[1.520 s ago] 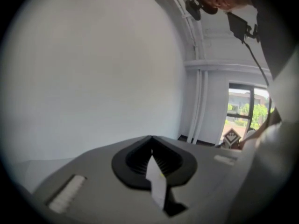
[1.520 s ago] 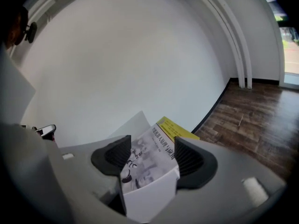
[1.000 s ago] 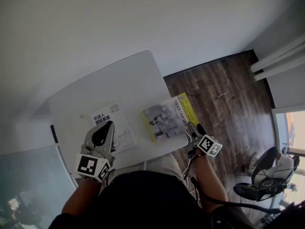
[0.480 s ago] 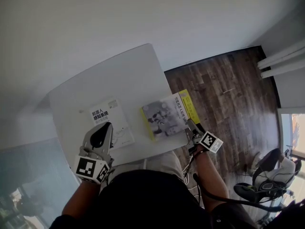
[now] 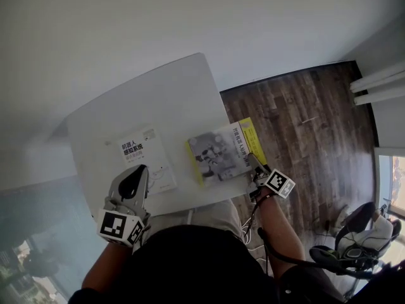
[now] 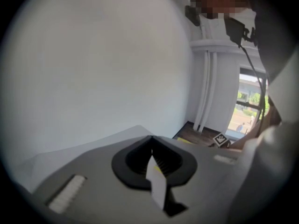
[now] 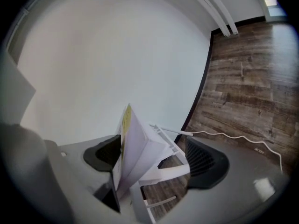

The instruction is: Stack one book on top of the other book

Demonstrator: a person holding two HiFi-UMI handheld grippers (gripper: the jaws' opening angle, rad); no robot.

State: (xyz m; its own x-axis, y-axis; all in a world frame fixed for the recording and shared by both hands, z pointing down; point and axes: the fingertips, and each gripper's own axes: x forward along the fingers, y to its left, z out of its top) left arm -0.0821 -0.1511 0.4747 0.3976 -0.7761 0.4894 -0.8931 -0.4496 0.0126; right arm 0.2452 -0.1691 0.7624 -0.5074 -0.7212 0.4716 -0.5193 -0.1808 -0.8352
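Head view: a white worktop (image 5: 164,100) carries two books lying flat, side by side and apart. The white book (image 5: 140,157) lies toward the left, near the front edge. The grey and yellow book (image 5: 218,154) lies at the right edge by the front right corner, its yellow side hanging over that edge. My left tongs (image 5: 139,170) hover over the white book's near corner, and my right tongs (image 5: 255,166) are at the overhanging corner of the grey and yellow book. Left gripper view: the left tongs (image 6: 152,146) have their pads drawn together with only a pale sliver showing between them, and I judge nothing is gripped. Right gripper view: the right tongs (image 7: 154,150) stand wide apart, having just been opening. The book's corner sits between the jaws, close to one pad and clear of the other. To grasp well, I would push on until both pads cover the full block of pages, then close firmly. I would also move the left tongs off the white book before carrying across. Compared with a second ago, the right tongs sit slightly further onto that corner, while both books and the left tongs are placed as before.
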